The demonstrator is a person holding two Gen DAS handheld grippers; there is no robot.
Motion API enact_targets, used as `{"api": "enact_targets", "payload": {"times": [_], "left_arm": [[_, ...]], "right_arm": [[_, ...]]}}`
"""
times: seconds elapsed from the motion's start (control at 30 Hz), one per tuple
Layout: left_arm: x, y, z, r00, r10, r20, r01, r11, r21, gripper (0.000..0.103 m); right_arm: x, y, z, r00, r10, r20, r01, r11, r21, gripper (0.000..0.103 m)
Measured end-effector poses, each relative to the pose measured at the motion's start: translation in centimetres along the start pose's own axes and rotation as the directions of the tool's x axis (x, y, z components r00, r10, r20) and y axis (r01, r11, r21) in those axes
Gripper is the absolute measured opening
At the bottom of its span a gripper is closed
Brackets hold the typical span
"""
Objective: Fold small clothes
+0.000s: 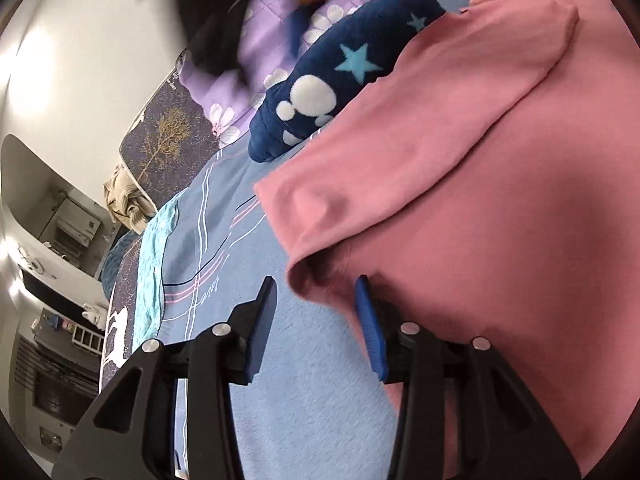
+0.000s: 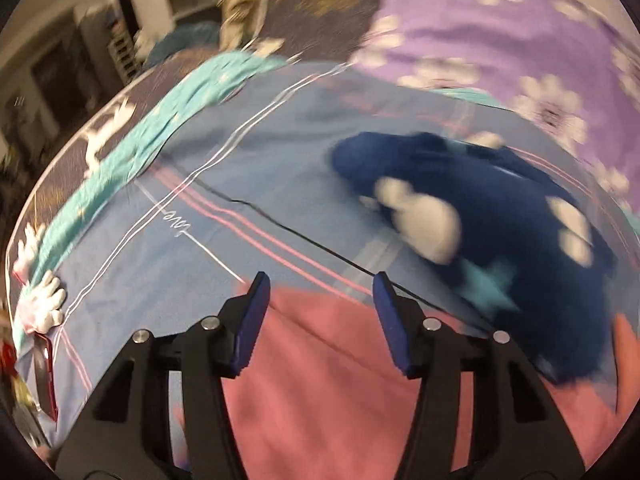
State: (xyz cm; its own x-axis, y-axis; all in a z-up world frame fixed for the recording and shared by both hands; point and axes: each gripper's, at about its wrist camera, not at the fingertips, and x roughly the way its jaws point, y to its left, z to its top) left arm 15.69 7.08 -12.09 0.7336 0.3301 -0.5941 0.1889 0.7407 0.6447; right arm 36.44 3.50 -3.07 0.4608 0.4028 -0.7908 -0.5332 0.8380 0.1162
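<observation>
A pink garment (image 1: 460, 184) lies spread on the blue bedsheet (image 1: 248, 216), one sleeve folded across its body. My left gripper (image 1: 318, 292) is open, its jaws wide apart at the garment's near corner; the right finger (image 1: 368, 320) touches the pink edge. In the right wrist view, which is blurred by motion, my right gripper (image 2: 320, 284) is open and empty above the pink garment (image 2: 328, 360) and its edge. A navy fleece garment with white shapes and light blue stars (image 1: 340, 76) lies beyond the pink one; it also shows in the right wrist view (image 2: 480, 232).
A purple floral quilt (image 2: 520, 40) is bunched behind the navy garment. A teal cloth (image 2: 152, 128) runs along the bed's far edge. A dark patterned mattress (image 1: 168, 136) edge, a beige cloth (image 1: 124, 200) and room furniture lie beyond.
</observation>
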Motion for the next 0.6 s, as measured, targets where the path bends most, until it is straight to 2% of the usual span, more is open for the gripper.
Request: {"api": "enact_targets", "payload": {"times": [0.07,0.1,0.17,0.23,0.3,0.33,0.37,0.4,0.43,0.47,0.53,0.57,0.6], "left_arm": [[-1.1,1.2,0.0,0.998,-0.052,0.033,0.054,0.998,-0.039,0.042],[-1.8,2.4,-0.1,0.992,-0.104,0.069,0.110,0.990,-0.086,0.042],[-3.1,4.1,0.2,0.978,-0.158,0.138,0.182,0.967,-0.180,0.042],[-3.6,5.1,0.7,0.958,-0.193,0.213,0.251,0.924,-0.289,0.042],[-1.8,5.1,1.2,0.940,-0.263,0.216,0.329,0.865,-0.378,0.042],[-0.2,4.7,1.2,0.941,-0.283,0.185,0.336,0.850,-0.407,0.042],[2.6,3.8,1.1,0.948,-0.304,0.090,0.313,0.846,-0.433,0.042],[4.4,3.3,0.7,0.948,-0.317,0.022,0.293,0.846,-0.445,0.043],[4.5,3.4,0.6,0.945,-0.324,0.040,0.305,0.832,-0.463,0.043],[3.9,3.7,0.7,0.947,-0.319,0.047,0.303,0.831,-0.467,0.043],[3.6,3.4,0.6,0.963,-0.268,0.012,0.242,0.850,-0.467,0.045],[3.8,2.8,0.5,0.968,-0.252,0.005,0.227,0.861,-0.454,0.046],[3.7,2.4,0.6,0.972,-0.236,-0.002,0.211,0.874,-0.438,0.046]], "right_arm": [[-2.5,-3.3,-3.4,1.000,0.001,-0.008,0.000,0.998,0.067,0.034],[-3.8,-5.4,-5.8,1.000,-0.001,-0.015,0.003,0.994,0.111,0.025],[-5.8,-8.6,-9.8,1.000,-0.003,-0.014,0.005,0.982,0.187,0.019],[-7.5,-12.6,-14.7,1.000,-0.022,-0.019,0.026,0.958,0.286,0.019],[-7.5,-15.4,-18.1,0.996,-0.062,-0.064,0.081,0.928,0.365,0.019],[-6.9,-17.5,-20.1,0.993,-0.070,-0.092,0.104,0.895,0.434,0.001],[-7.2,-18.7,-21.3,0.999,-0.020,-0.026,0.030,0.871,0.490,0.000],[-7.5,-19.7,-22.2,0.999,0.036,0.022,-0.042,0.837,0.545,0.000],[-8.1,-20.8,-23.0,0.995,0.085,0.053,-0.100,0.787,0.608,0.000],[-8.6,-21.0,-23.3,0.993,0.093,0.071,-0.117,0.768,0.630,0.000],[-9.9,-21.0,-23.5,0.995,0.055,0.089,-0.098,0.781,0.617,0.004],[-10.6,-20.9,-23.6,0.996,0.013,0.084,-0.061,0.799,0.598,0.007],[-10.9,-20.9,-23.7,0.997,-0.008,0.079,-0.041,0.805,0.592,0.016]]}}
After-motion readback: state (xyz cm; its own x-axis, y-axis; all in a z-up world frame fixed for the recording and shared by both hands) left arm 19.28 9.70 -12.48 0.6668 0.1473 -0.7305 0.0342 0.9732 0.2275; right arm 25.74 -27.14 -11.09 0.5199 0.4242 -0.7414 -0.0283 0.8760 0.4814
